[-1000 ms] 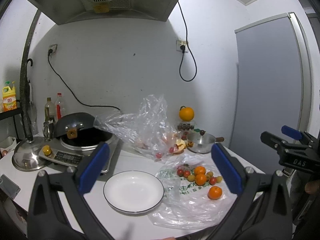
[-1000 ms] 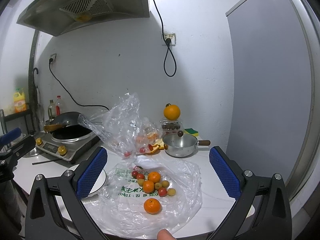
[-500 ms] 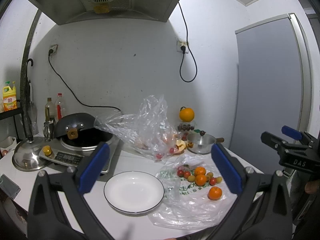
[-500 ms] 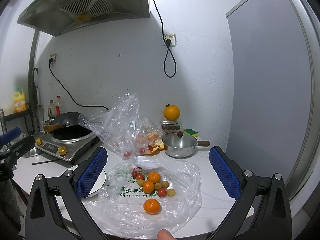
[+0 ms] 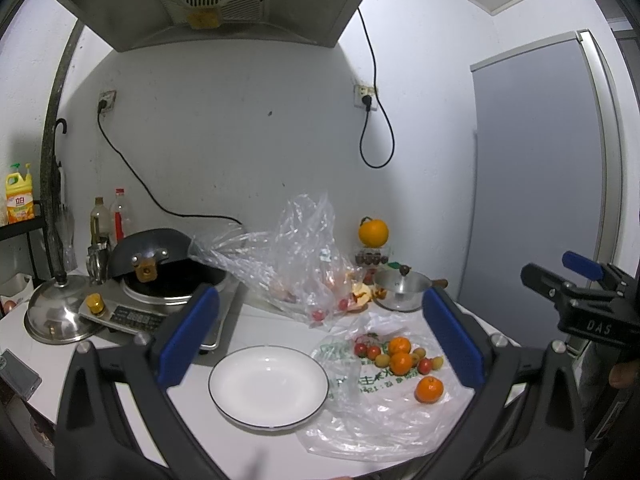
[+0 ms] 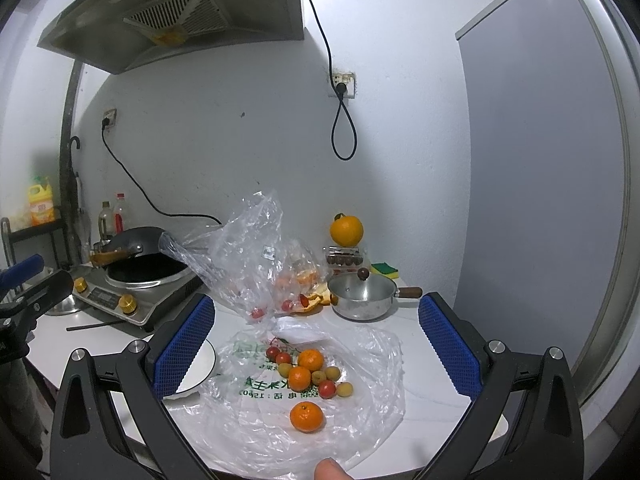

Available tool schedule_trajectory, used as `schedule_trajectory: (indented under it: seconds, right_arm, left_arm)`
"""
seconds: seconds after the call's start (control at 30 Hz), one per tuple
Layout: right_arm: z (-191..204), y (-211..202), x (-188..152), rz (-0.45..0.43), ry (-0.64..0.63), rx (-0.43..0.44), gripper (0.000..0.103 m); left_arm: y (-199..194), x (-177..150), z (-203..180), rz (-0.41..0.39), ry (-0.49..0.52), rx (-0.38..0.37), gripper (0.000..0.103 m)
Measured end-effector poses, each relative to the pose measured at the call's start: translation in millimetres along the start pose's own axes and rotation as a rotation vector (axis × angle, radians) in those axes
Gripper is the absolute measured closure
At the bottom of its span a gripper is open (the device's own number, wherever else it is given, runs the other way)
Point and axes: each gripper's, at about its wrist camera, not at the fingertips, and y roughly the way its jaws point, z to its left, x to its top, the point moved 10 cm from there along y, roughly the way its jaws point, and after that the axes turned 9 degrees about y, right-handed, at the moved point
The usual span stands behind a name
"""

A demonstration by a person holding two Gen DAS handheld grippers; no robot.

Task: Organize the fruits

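Observation:
A flat clear plastic bag (image 6: 360,364) lies on the white counter with several small fruits on it: tangerines (image 6: 306,416) (image 5: 429,389), red cherry tomatoes (image 6: 283,357) and small yellow-green fruits (image 6: 344,389). An empty white plate (image 5: 268,386) sits left of the bag; its edge (image 6: 204,364) shows behind my right gripper's left finger. My left gripper (image 5: 320,336) hovers open above the plate and bag, holding nothing. My right gripper (image 6: 316,350) hangs open over the fruit pile, also holding nothing. A fingertip (image 6: 330,469) shows at the bottom edge.
A crumpled clear bag (image 5: 292,256) with more fruit stands behind. A lidded steel saucepan (image 6: 362,296), a large orange (image 6: 346,230) on a box, a wok (image 5: 168,276) on an induction cooker, a steel lid (image 5: 60,312) and bottles (image 5: 108,220) line the back.

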Motion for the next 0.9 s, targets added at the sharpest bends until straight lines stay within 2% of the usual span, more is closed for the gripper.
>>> schedule_trajectory:
  seconds: [0.53,0.9]
  right_arm:
    - [2.8,3.8,-2.0,0.012,-0.001,0.009,0.0]
    - [-10.5,17.8,-3.8,0.01,-0.002,0.001,0.0]
  left_arm:
    - [3.6,1.1,0.1,0.006,0.0,-0.001,0.0]
    - [29.7,-6.0,-16.9,0.041,0.013,-0.02,0.001]
